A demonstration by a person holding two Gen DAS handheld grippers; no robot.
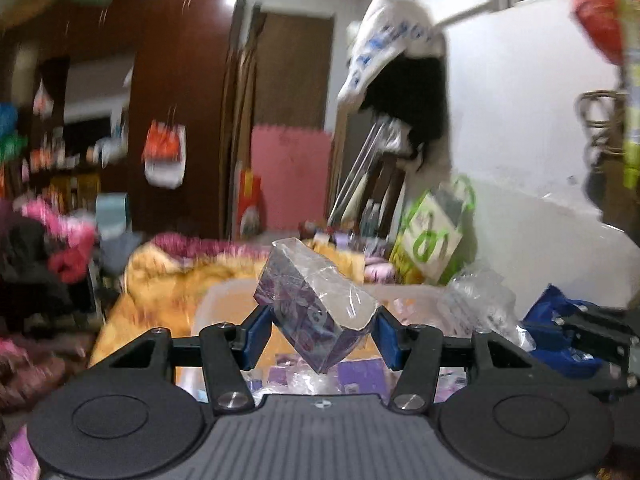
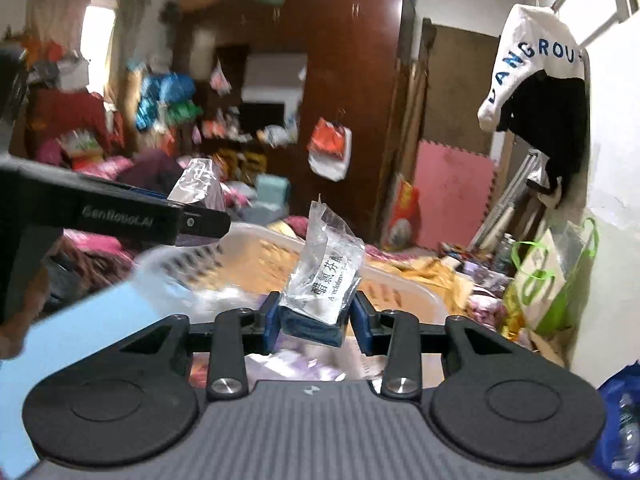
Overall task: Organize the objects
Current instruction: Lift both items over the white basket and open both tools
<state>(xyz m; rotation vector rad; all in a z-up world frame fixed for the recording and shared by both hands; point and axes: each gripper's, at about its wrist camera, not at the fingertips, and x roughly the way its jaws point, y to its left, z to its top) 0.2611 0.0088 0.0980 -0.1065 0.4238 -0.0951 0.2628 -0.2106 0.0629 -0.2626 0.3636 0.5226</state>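
My left gripper (image 1: 318, 330) is shut on a purple box in clear plastic wrap (image 1: 312, 300) and holds it tilted above a white plastic basket (image 1: 208, 304). My right gripper (image 2: 316, 320) is shut on a dark blue box in a clear bag with Chinese print (image 2: 324, 280), above the same white basket (image 2: 404, 284). The left gripper shows from the side in the right wrist view (image 2: 200, 220), with its wrapped box (image 2: 198, 184) sticking up. Purple packs (image 1: 360, 372) lie in the basket below.
An orange blanket (image 1: 168, 280) covers the bed behind the basket. A green-and-white bag (image 2: 548, 276) leans on the white wall at right. A blue bag (image 1: 560, 320) and crumpled clear plastic (image 1: 480, 300) lie at right. A dark wardrobe (image 2: 352, 80) stands behind.
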